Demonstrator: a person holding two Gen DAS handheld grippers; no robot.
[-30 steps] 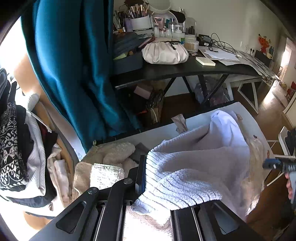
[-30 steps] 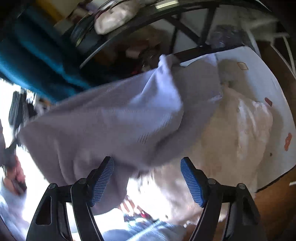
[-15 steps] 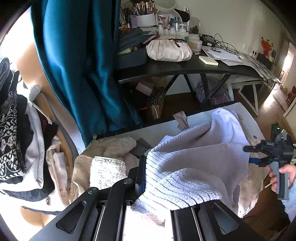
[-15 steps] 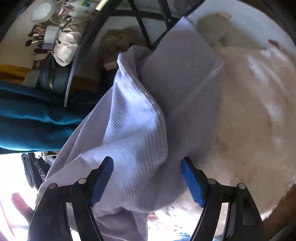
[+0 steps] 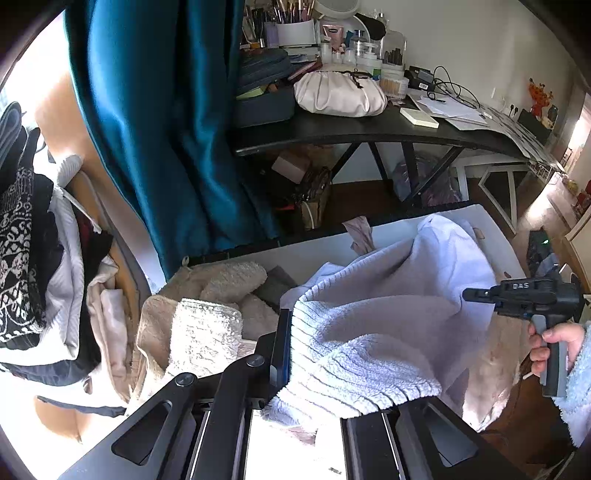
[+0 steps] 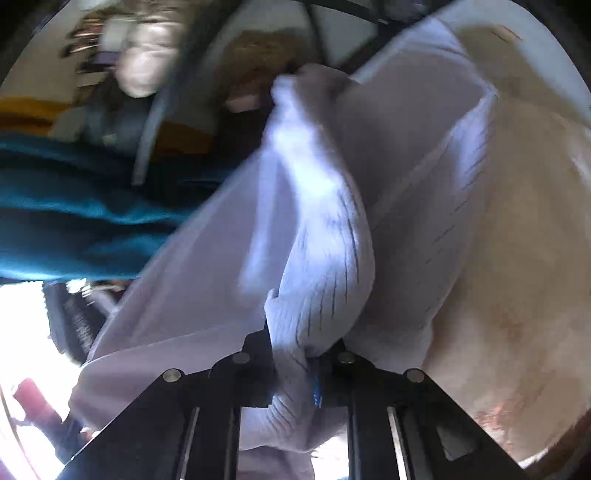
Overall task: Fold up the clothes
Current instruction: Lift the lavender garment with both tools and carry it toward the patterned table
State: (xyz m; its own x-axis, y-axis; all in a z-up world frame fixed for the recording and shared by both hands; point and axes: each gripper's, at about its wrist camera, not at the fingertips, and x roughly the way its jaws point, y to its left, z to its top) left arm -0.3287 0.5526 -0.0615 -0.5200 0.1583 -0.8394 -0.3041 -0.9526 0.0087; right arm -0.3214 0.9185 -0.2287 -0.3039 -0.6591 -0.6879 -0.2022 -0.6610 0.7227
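Left hand-held gripper (image 5: 291, 354): clamped on the ribbed hem of the pale lilac knit sweater (image 5: 388, 325).
Right hand-held gripper (image 6: 303, 354): jaws closing, a fold of sweater pinched between them.
Sweater: strung between both, sagging onto the white table (image 5: 491, 225) ahead.
Left of left hand-held gripper: beige towels (image 5: 207, 325).

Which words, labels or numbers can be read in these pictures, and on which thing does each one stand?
"DAS": raised letters on the black body of the right gripper, as far as they can be read.
Pink tube on the black desk: its label is too small to read.
Papers on that desk: no print is legible.
Right wrist view: blurred, no text.
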